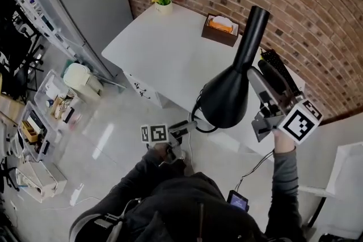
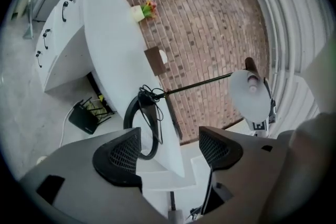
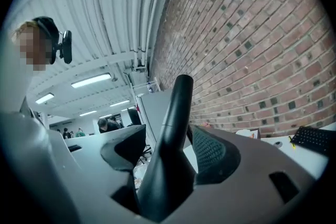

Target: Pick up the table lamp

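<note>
In the head view, the table lamp stands near the close edge of the white surface, its top beside the right tool. The left tool hangs lower, by that edge. In the left gripper view that tool is released and empty, jaws spread, facing the lamp's ring base, tangled cord and thin rod. In the right gripper view the lamp's tapered neck sits between wide-spread jaws, with slight gaps beside the pads, so I judge it unclamped. On a lift, the smooth taper could slip through a loose grip, the base could swing on the rod, or the cord could snag.
</note>
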Motion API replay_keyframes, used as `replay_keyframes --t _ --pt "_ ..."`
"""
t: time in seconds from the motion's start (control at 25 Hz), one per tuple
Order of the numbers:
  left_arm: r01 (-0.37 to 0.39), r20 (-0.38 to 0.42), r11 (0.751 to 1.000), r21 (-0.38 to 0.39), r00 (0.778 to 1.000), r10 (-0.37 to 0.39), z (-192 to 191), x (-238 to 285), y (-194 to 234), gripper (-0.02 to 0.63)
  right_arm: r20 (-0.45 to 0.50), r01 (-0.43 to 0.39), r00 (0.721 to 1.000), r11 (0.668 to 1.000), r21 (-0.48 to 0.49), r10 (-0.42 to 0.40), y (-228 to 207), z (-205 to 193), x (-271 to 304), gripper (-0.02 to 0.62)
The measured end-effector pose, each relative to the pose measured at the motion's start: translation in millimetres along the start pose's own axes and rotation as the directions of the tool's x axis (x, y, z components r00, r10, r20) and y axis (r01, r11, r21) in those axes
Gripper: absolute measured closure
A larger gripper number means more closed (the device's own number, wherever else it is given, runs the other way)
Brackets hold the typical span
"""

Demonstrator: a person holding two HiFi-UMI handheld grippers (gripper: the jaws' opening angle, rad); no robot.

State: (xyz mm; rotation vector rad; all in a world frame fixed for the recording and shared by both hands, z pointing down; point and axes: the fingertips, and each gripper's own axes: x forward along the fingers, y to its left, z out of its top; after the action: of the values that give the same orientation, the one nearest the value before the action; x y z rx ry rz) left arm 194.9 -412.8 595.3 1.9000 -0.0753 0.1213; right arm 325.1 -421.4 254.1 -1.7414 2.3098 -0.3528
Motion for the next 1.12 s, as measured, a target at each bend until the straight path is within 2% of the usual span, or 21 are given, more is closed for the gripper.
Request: replay_keyframes --t 0.16,0.32,0.48,0.64,0.72,0.8,0.96,1.0,1.04,1.12 --pt "0.036 -0.038 0.999 -0.039 0.999 -0.038 -2 12 22 0.249 -0.039 -0.018 0.999 0.999 0.039 0.02 -4 1 15 0.347" --pt "0.061 -0.106 0.998 -0.005 0.992 -0.062 -7 28 38 0.249 -0.042 -0.038 0.998 0.995 0.091 0.042 -11 0 34 0.344" --pt "0.071 -0.072 0.995 -0.072 0.994 -0.077 -15 39 58 0.249 -0.041 -0.045 0.998 0.993 0.107 0.05 -14 -1 47 0.344" --pt "0.016 -0.107 0.998 -0.056 0.994 -0.022 -29 40 79 0.249 -0.043 -0.048 0.998 0.991 0.125 0.053 -16 0 54 0.344" --pt "0.008 -0.087 0.993 -0.122 0.996 -0.019 -35 42 87 0.249 -0.051 -0.056 0.997 0.992 0.112 0.062 -16 -1 53 0.344" --pt "0.043 -0.053 0.984 -0.172 0.997 -0.053 -36 49 86 0.249 -0.055 -0.066 0.996 0.994 0.086 0.07 -15 0 53 0.344" --pt "0.079 -0.068 0.989 -0.123 0.994 -0.088 -38 62 76 0.257 -0.067 -0.066 0.995 0.996 0.057 0.07 -15 0 54 0.345" --pt "0.08 -0.069 0.989 -0.123 0.994 -0.089 -38 63 75 0.29 -0.072 -0.065 0.995 0.996 0.056 0.069 -15 0 55 0.344" --pt "0.082 -0.058 0.988 -0.134 0.994 -0.091 -37 64 75 0.363 -0.077 -0.064 0.995 0.996 0.054 0.068 -14 0 55 0.344" --pt "0.101 -0.023 0.981 -0.163 0.994 -0.106 -33 66 74 0.553 -0.084 -0.062 0.994 0.997 0.043 0.065 -14 0 55 0.344"
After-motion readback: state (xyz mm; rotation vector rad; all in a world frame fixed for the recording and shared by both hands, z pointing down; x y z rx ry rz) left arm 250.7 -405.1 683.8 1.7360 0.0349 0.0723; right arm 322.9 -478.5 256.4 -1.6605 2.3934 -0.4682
